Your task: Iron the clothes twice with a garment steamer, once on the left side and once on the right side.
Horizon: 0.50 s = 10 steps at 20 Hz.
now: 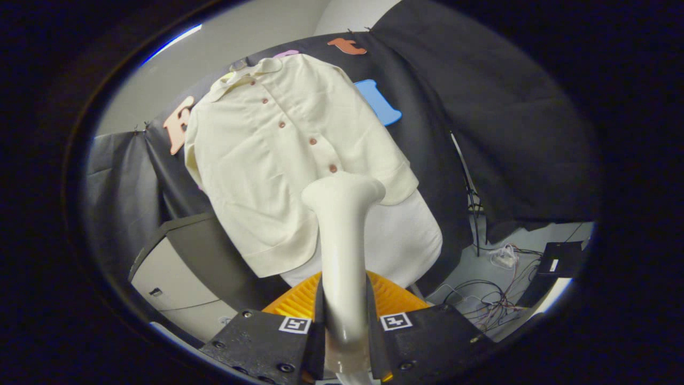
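A cream short-sleeved shirt (pixel 278 155) with brown buttons hangs on the black cloth wall, over a white board (pixel 411 235) behind its lower part. My gripper (pixel 344 315) is shut on the handle of a white garment steamer (pixel 342 235), both fingers pressing its sides. The steamer's flared head (pixel 343 192) points up at the shirt's lower front, just below the lowest button, near the hem. I cannot tell if the head touches the cloth.
A grey cabinet (pixel 181 267) stands below the shirt's left side. Loose cables and a white power strip (pixel 502 259) lie on the floor to the right, beside a black box (pixel 558 259). An orange ribbed part (pixel 390 299) sits just ahead of the fingers.
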{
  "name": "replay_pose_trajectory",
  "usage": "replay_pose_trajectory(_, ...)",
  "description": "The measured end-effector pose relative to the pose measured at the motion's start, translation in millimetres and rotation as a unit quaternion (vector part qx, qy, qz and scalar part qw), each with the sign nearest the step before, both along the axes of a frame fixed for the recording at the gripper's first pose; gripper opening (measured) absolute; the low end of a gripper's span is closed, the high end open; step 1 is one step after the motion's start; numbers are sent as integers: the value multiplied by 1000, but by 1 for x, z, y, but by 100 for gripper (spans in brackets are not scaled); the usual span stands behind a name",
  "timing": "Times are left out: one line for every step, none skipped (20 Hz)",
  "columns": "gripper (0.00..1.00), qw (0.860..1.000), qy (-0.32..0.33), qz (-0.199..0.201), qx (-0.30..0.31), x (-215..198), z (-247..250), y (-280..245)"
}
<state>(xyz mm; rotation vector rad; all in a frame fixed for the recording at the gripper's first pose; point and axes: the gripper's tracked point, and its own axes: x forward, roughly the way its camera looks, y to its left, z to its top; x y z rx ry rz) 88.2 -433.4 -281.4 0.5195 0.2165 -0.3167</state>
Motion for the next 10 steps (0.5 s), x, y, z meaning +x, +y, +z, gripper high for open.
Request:
replay_pose_trajectory(33, 1000, -4, 7, -1, -5, 7, 13)
replay_pose_trajectory(33, 1000, -8, 14, -4, -9, 16, 28)
replay_pose_trajectory(33, 1000, -14, 20, -9, -13, 26, 41)
replay_pose_trajectory(33, 999, -18, 26, -14, -15, 35, 54)
replay_pose_trajectory(33, 999, -16, 28, -19, -18, 44, 67)
replay_pose_trajectory(33, 999, -13, 30, -26, -20, 54, 80)
replay_pose_trajectory(33, 999, -14, 31, -36, -21, 64, 91)
replay_pose_trajectory(33, 998, -15, 36, -56, -24, 74, 105)
replay_pose_trajectory(33, 996, -14, 40, -72, -23, 83, 115)
replay_pose_trajectory(33, 996, -11, 45, -81, -24, 89, 127)
